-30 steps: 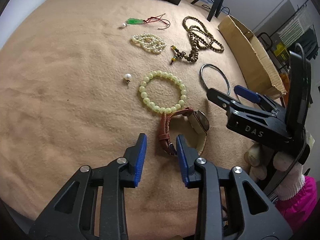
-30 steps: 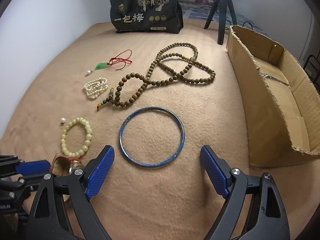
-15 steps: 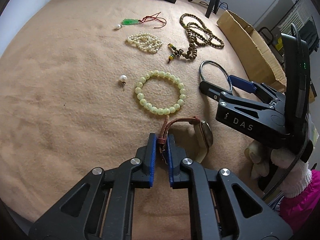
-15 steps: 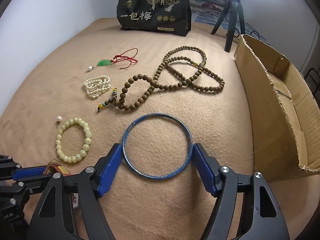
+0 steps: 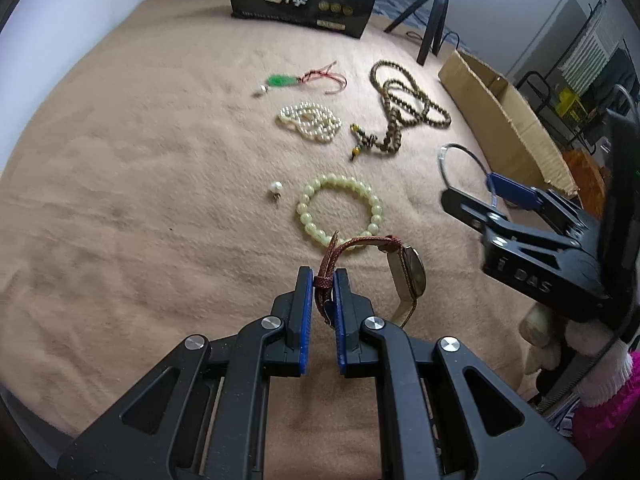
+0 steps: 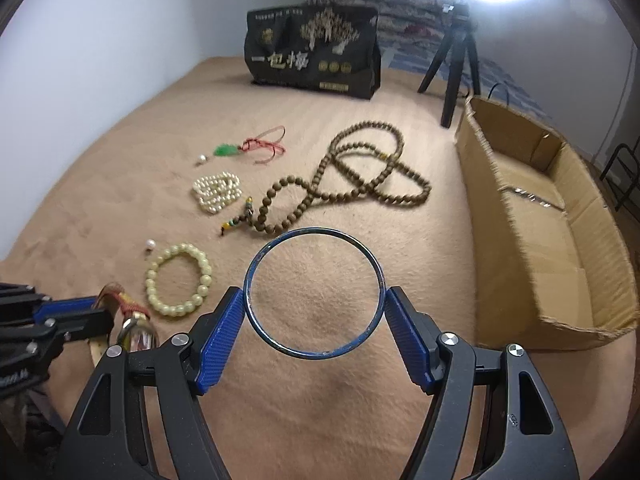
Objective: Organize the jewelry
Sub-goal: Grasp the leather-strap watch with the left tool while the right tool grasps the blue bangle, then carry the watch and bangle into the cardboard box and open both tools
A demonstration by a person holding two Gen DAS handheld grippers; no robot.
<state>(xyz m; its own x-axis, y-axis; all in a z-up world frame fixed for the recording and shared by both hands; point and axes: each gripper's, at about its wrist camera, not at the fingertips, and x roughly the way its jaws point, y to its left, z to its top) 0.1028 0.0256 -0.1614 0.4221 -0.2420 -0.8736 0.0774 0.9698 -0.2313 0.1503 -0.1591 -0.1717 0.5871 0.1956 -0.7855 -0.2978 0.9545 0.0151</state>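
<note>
Two tools grip jewelry above the tan blanket: the left tool pinches the watch by its strap, the right tool clamps the blue bangle across its width.

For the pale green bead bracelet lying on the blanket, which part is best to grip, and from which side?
Grip the pale green bead bracelet at its far-left arc, coming from above with one finger inside the ring. It lies flat and open, and its near edge sits close to the watch strap held in the left claw.
</note>
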